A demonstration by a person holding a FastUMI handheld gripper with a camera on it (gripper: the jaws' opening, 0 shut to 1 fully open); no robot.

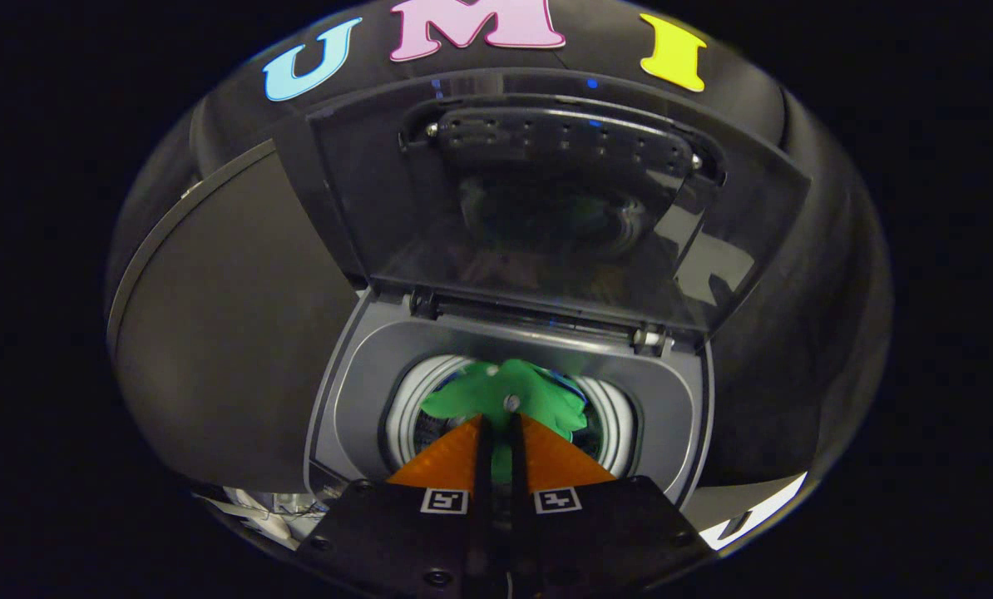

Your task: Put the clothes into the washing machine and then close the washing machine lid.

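Gripper [496, 420] fingers nearly closed, pinching a green garment [505, 395] between the tips. Garment hangs bunched over the washing machine [355, 399] drum opening, just ahead of the fingers; long axis seems to run crosswise to them, though the crumpling obscures it. Transparent lid [546, 200] stands raised, hinged at the far rim.

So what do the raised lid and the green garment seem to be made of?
Lid: looks like smoked see-through plastic or glass, glossy; it mirrors the drum and the garment. Green garment: soft matte fabric, crumpled in folds, pinched in the claw over the drum opening.
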